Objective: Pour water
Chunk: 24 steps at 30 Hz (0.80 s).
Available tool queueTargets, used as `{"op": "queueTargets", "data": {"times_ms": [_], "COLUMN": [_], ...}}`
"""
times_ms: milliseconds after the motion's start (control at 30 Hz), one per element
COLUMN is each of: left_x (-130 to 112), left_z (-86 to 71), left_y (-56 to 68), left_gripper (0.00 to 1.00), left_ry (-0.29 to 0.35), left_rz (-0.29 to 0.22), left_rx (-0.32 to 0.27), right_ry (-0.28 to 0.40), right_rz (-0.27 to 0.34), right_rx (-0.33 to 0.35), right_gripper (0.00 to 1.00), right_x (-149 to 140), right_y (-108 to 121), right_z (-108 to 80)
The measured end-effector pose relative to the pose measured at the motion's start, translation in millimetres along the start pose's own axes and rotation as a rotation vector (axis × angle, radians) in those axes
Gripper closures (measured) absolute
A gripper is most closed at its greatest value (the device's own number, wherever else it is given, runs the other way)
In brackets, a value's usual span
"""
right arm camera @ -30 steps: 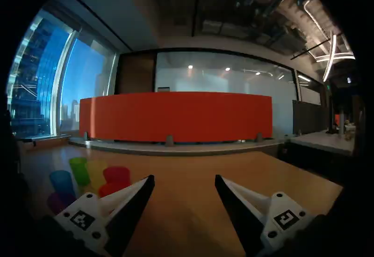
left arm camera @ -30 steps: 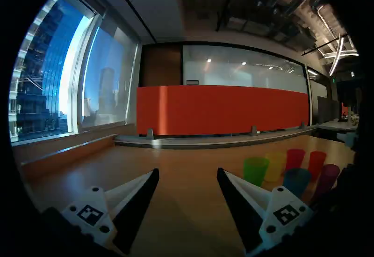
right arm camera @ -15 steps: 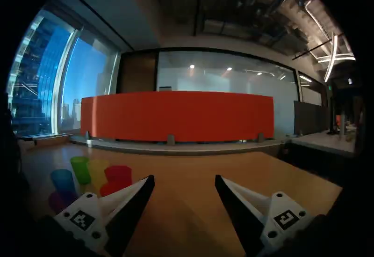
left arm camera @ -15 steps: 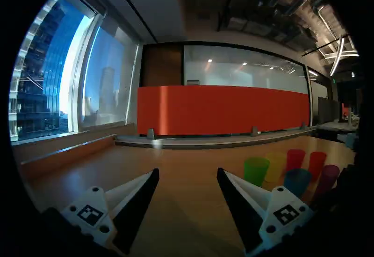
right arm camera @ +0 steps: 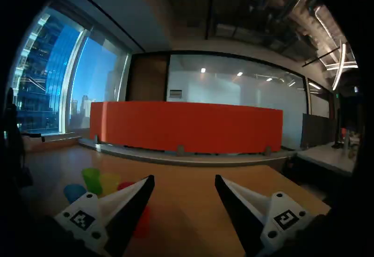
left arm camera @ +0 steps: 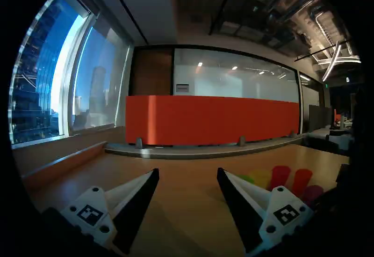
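Observation:
A cluster of coloured plastic cups stands on the wooden table [left arm camera: 187, 219]. In the left gripper view a yellow cup [left arm camera: 261, 177], two red cups [left arm camera: 279, 176] and a purple cup [left arm camera: 312, 192] peek out behind the right finger. My left gripper [left arm camera: 187, 170] is open and holds nothing. In the right gripper view a blue cup [right arm camera: 75, 192], a green cup [right arm camera: 92, 179], a yellow cup [right arm camera: 111, 182] and a red cup [right arm camera: 142, 219] sit at the lower left, partly behind the left finger. My right gripper [right arm camera: 184, 177] is open with nothing between its fingers.
An orange partition [left arm camera: 210, 119] runs along the table's far edge, with a glass wall behind it. Tall windows [left arm camera: 46, 88] line the left side above a wooden ledge. Another desk [right arm camera: 327, 154] stands at the far right, past the table's edge.
Both cameras have tipped upward and shifted, so the cups sit lower in each view and are more hidden behind the fingers. Both grippers stay open.

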<state>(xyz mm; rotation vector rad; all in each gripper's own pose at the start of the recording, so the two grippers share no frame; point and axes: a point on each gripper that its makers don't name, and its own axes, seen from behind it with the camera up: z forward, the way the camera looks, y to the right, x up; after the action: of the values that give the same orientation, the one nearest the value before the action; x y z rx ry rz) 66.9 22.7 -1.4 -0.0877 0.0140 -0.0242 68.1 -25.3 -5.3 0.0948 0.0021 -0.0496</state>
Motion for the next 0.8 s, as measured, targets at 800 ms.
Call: {"op": "queueTargets", "data": {"times_ms": [800], "left_x": [132], "left_z": [22.0], "left_y": [27.0], "left_gripper": [0.08], "left_ry": [0.01], "left_rz": [0.011], "left_rx": [-0.119], "right_ry": [-0.03], "right_rz": [0.074], "right_rx": [0.067], "right_gripper": [0.0], "right_x": [113], "right_y": [12], "right_z": [13.2]}}
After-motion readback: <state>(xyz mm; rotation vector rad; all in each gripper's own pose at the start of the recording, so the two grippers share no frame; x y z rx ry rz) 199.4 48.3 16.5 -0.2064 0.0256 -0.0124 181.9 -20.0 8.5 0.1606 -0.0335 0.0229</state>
